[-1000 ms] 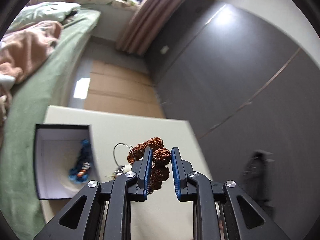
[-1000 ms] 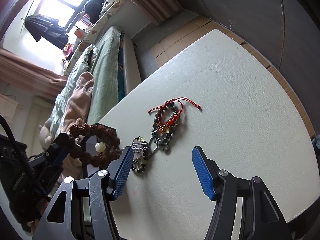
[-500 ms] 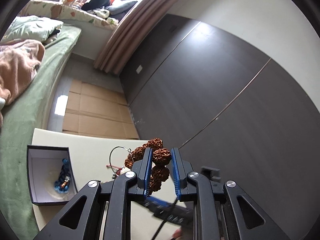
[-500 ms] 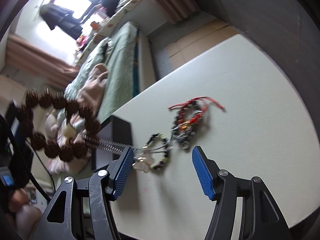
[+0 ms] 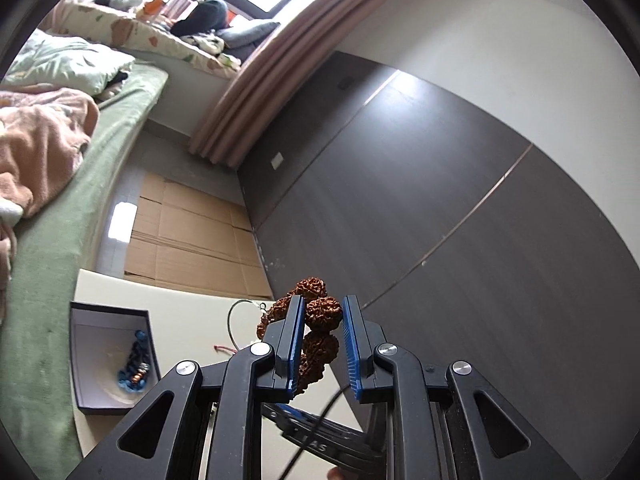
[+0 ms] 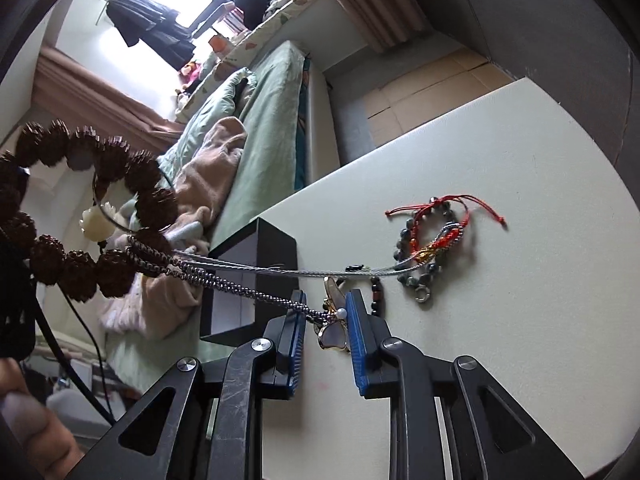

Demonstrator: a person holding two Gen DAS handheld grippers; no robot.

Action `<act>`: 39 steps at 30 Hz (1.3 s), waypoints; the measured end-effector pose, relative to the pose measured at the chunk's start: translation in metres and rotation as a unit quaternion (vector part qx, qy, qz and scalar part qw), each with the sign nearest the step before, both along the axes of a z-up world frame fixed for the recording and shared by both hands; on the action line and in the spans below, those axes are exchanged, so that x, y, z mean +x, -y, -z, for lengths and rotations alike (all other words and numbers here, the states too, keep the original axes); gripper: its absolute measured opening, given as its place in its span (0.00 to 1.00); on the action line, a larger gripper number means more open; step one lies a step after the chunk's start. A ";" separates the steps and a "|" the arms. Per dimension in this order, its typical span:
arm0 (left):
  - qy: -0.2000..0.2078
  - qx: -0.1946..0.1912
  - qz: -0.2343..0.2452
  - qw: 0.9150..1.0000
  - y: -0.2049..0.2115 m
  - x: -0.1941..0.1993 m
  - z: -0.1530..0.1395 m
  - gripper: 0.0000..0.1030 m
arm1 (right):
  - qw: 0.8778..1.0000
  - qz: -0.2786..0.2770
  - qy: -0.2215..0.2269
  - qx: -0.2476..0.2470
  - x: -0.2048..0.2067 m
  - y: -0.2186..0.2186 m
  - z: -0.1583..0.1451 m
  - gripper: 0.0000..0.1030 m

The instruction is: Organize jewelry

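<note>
A pale, matte table (image 6: 520,320) with a faintly pebbled surface fills the lower part of both views, set beside a bed (image 5: 60,240) under a green sheet with a peach fleece blanket (image 5: 36,148) heaped on it. Flattened cardboard (image 5: 188,240) covers the floor between the table and a dark panelled wall (image 5: 400,200).

On the table sits a square black box (image 5: 86,360) with a white lining, open on top. Inside it lies a blue braided bracelet (image 5: 134,364) with a few small metallic beads; nothing else shows in the box.

The left gripper (image 5: 320,344) is clamped on a brown bead bracelet (image 5: 322,312), its blue ribbed pads pressing one rough, knobbly seed bead, and holds it in the air above the table. In the right wrist view that bracelet hangs as a loop of large wrinkled beads at the left, with a small cream carved bead on it.

A dark beaded chain (image 6: 224,280) and a thin twisted steel wire (image 6: 280,270) run taut from the bead loop toward the table. The right gripper (image 6: 324,328) is closed on the chain's end at a gold-rimmed, pearly butterfly pendant (image 6: 334,332), just above the tabletop.

Farther along the table lies a tangle of bracelets (image 6: 432,240): red cord, red-orange beads and grey stone beads, touching the wire's far end.
</note>
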State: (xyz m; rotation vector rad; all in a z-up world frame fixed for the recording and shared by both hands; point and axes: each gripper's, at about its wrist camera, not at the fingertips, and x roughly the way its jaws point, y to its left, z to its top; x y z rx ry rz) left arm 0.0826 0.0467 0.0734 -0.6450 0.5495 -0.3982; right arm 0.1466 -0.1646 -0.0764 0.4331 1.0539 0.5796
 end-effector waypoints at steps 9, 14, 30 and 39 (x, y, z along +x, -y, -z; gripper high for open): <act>0.029 -0.014 -0.021 0.999 -0.017 -0.015 -0.017 0.19 | 0.999 0.033 0.000 -0.009 -0.002 0.019 -0.003 0.17; 0.035 -0.017 -0.011 0.999 -0.017 -0.020 -0.022 0.19 | 0.997 0.058 0.025 0.035 -0.004 0.040 -0.022 0.16; 0.006 0.012 -0.040 0.999 -0.033 -0.021 -0.003 0.19 | 0.975 0.122 0.107 0.149 -0.016 0.098 -0.087 0.16; 0.018 0.003 -0.084 0.996 -0.067 -0.034 -0.010 0.19 | 0.978 0.076 0.114 0.158 -0.020 0.059 -0.092 0.16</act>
